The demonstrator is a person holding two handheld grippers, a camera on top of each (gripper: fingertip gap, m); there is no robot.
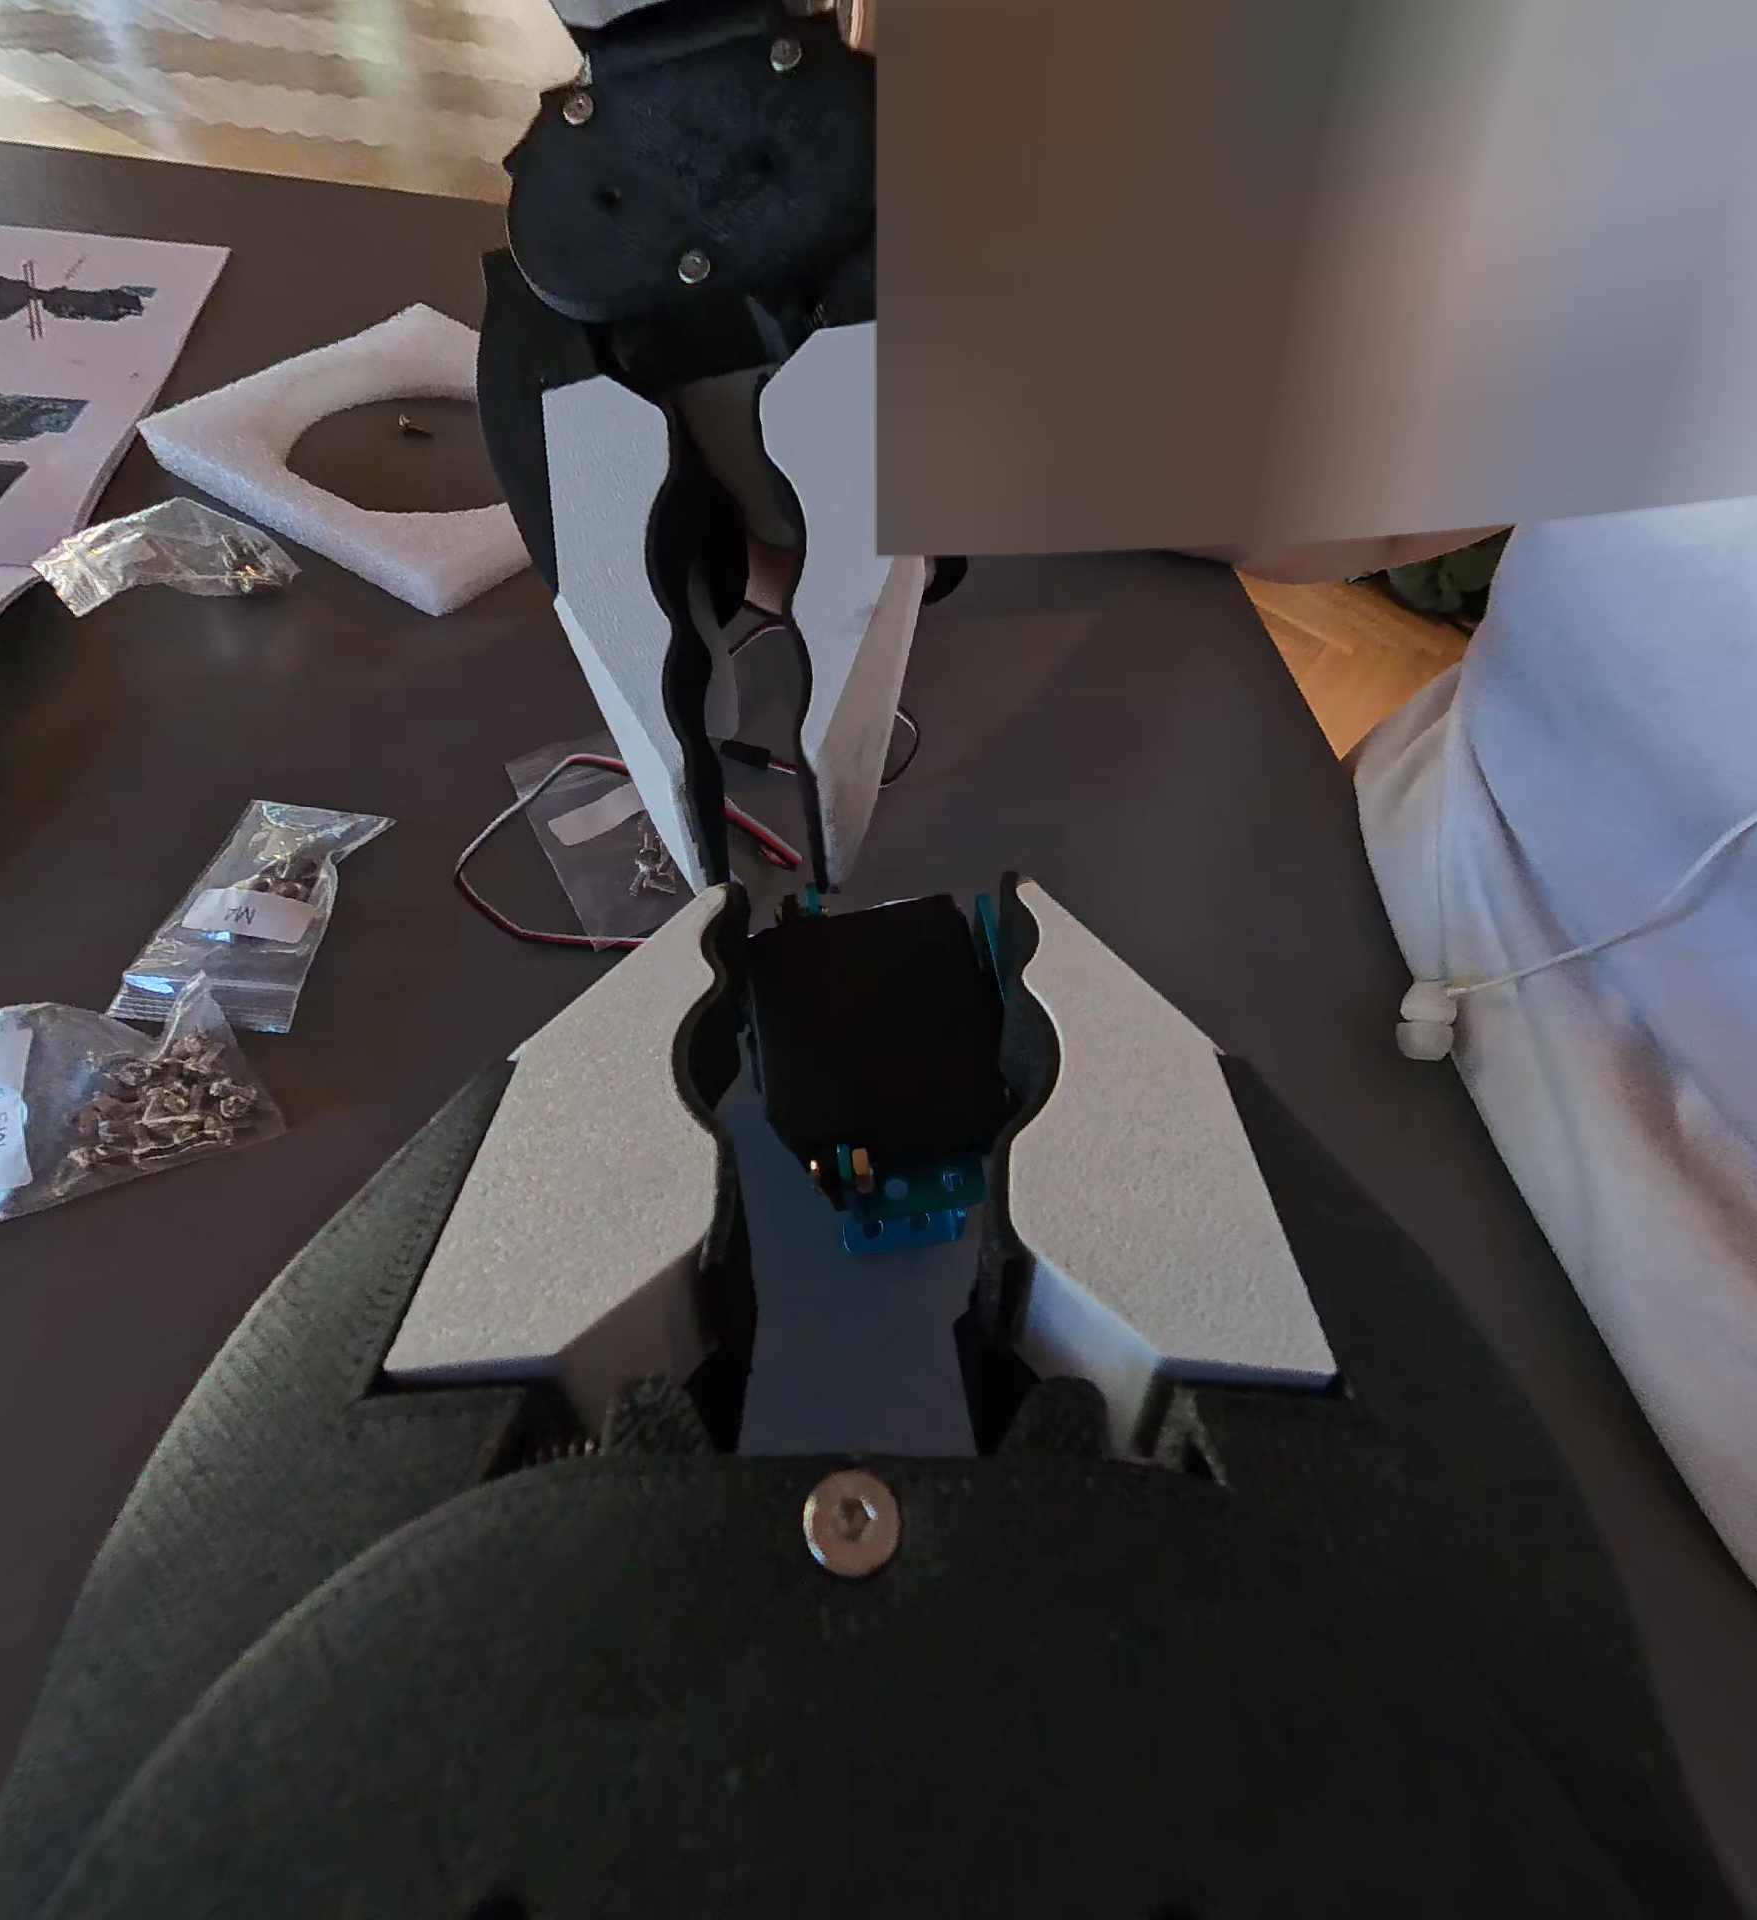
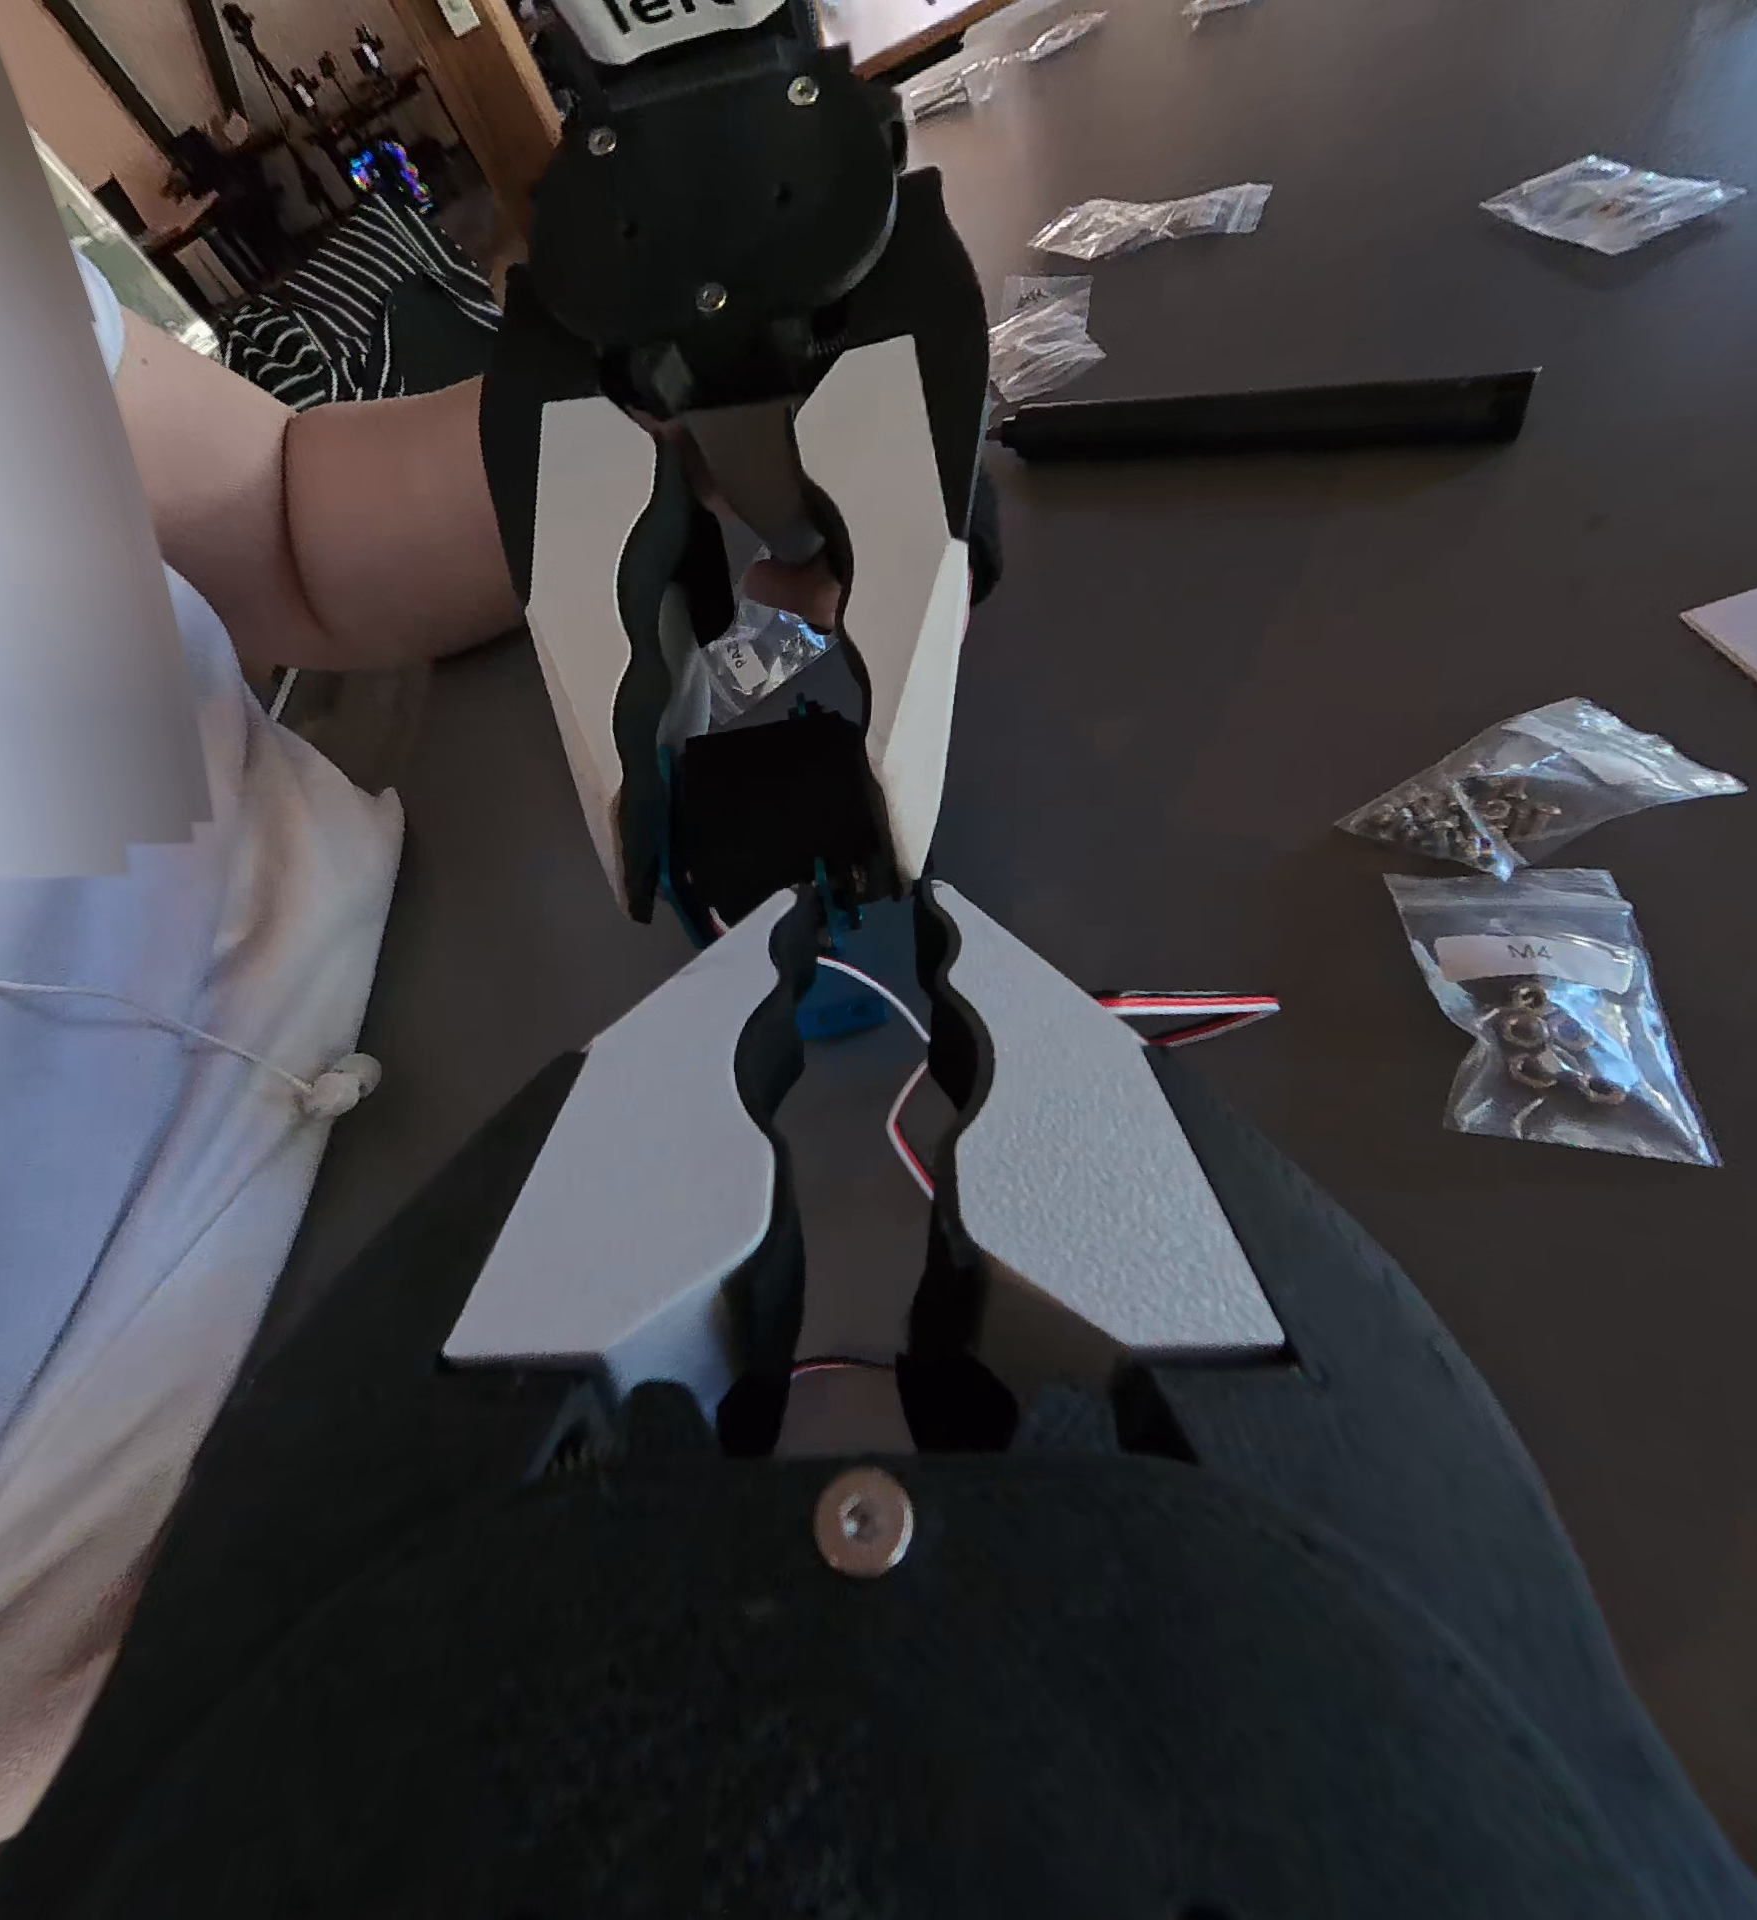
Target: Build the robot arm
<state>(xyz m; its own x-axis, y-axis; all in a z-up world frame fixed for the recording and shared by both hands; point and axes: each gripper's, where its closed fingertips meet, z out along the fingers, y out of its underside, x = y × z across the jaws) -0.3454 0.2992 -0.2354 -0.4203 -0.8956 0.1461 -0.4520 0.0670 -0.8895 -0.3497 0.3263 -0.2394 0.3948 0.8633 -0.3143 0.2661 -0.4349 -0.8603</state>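
Note:
My left gripper is shut on a black servo that sits in a blue metal bracket, held above the dark table. My right gripper faces it head-on. Its narrow-set fingertips close on the bracket's teal edge at the servo's far end. In the right wrist view the servo sits between the left gripper's fingers, with the bracket below it. The servo's red, white and black wire trails onto the table. The right gripper also shows in the left wrist view.
Several clear bags of screws and nuts lie on the table. A white foam frame and a printed sheet lie at the far left. A long black bar lies beyond. A person in white clothing is close by. Less than 4 cm separates the two grippers' tips. The long black bar is about 20 cm from both grippers' fingertips.

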